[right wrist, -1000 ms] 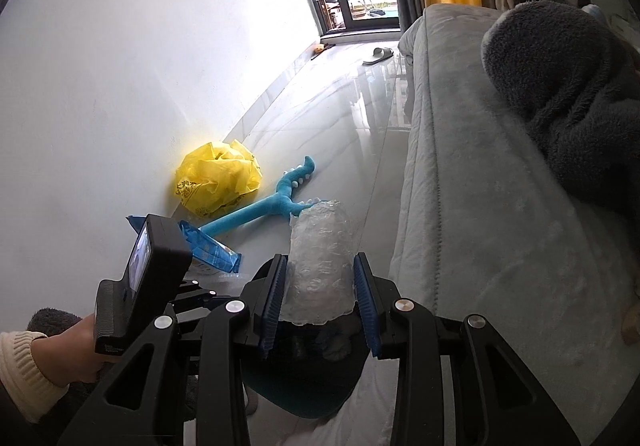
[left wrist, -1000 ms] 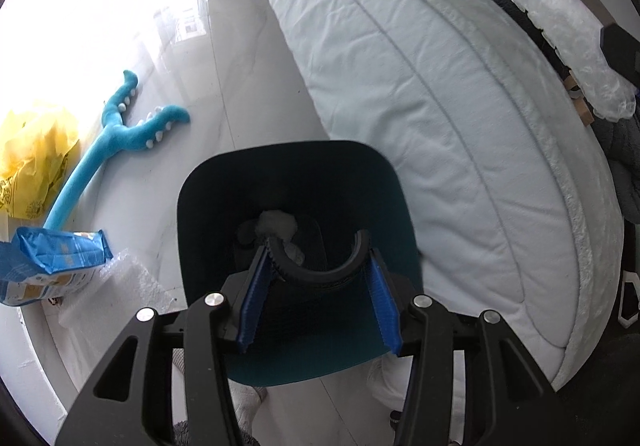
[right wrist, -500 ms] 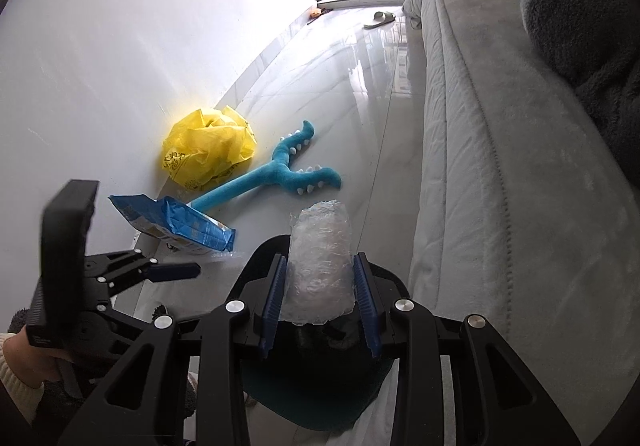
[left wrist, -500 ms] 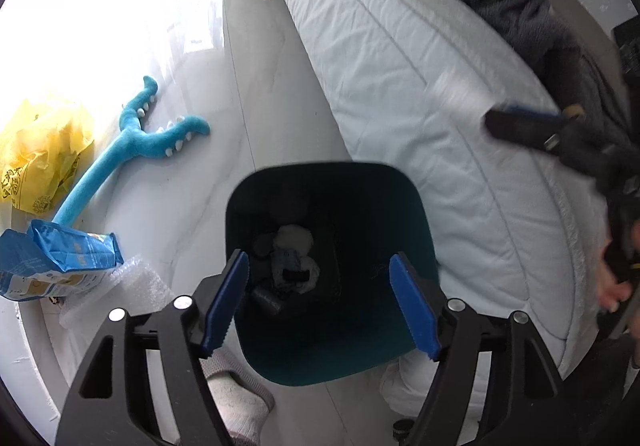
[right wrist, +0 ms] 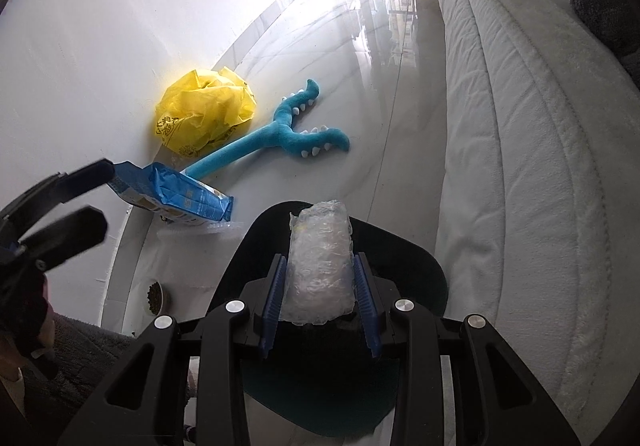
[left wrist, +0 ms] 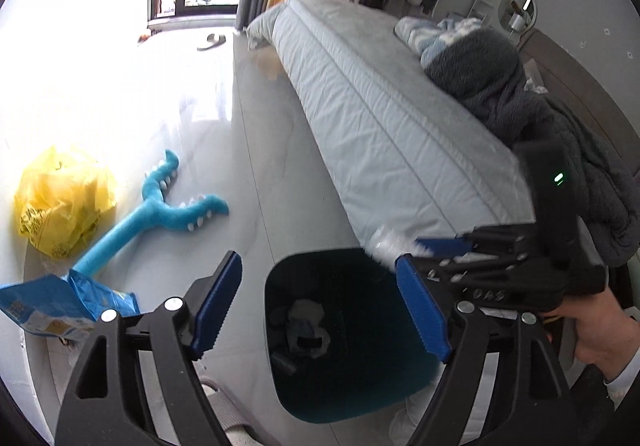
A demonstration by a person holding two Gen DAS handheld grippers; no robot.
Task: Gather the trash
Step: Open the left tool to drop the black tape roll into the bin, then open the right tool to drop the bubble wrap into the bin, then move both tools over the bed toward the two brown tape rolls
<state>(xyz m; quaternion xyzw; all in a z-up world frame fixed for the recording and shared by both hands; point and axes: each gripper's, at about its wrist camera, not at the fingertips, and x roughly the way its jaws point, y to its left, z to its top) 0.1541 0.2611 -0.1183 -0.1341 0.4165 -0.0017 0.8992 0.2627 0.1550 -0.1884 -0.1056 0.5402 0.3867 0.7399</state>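
Since a second ago the left claw has let its black curved piece go and lifted back from the teal bin; its jaws have just been opening and now stand spread with nothing between them. Down over the bin's mouth has come the right claw, pinching a roll of clear bubble wrap between its blue pads. Inside the bin lie crumpled white scraps and dark bits. The bin stands on the glossy floor just beside the long edge of the bed. Toward the wall edge of the floor lie a blue snack bag, a blue plush toy and a crumpled yellow plastic bag.
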